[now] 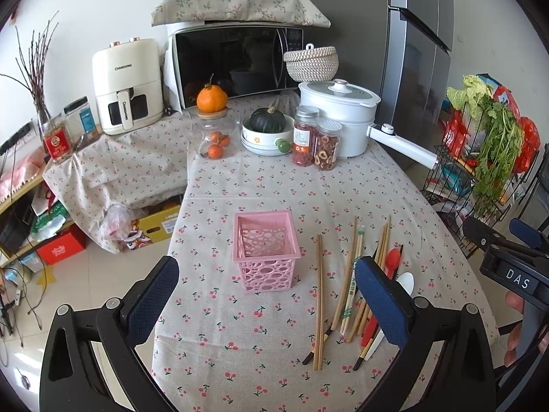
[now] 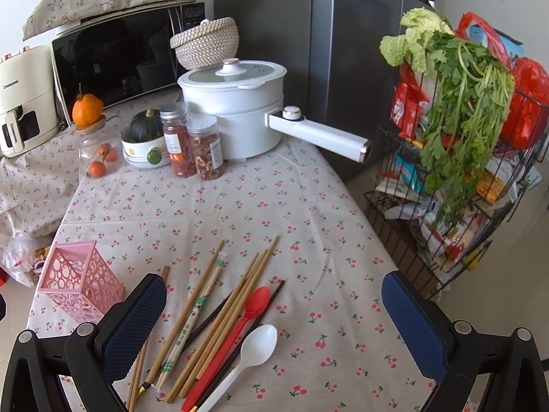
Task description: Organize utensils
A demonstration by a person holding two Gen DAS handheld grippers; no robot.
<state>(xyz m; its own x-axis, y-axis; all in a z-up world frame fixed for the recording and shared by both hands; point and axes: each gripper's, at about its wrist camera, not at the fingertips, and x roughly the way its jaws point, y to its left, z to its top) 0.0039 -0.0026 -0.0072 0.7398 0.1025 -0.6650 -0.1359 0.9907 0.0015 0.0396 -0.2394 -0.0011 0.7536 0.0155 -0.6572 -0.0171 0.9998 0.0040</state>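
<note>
Both of your grippers are spread wide and hold nothing: the left gripper (image 1: pixel 267 292) frames the pink basket (image 1: pixel 264 250) at the centre of the left wrist view, and the right gripper (image 2: pixel 274 326) hangs over the loose utensils at the lower centre of its own view. The basket stands upright and empty on the cherry-print tablecloth (image 2: pixel 240 206), with the utensils lying just to its right in a loose fan. Nothing has gone in yet, so the job looks to be at its start, and the step in hand is a first pick. The white spoon (image 2: pixel 254 346) and the red spoon (image 2: pixel 250 309) lie on the right edge of the pile, the red one resting across a dark chopstick, so I would take the white one first, since it seems the freest. Come down with the fingers straddling its handle, not the bowl, and close only once the pads sit low beside it. The bamboo chopsticks (image 2: pixel 219 309) overlap each other and the paper-sleeved pair (image 2: pixel 192 319), so dragging one will likely disturb its neighbours; lift straight up. Your left gripper could steady the basket, which looks light enough to tip when a long chopstick drops in.
</note>
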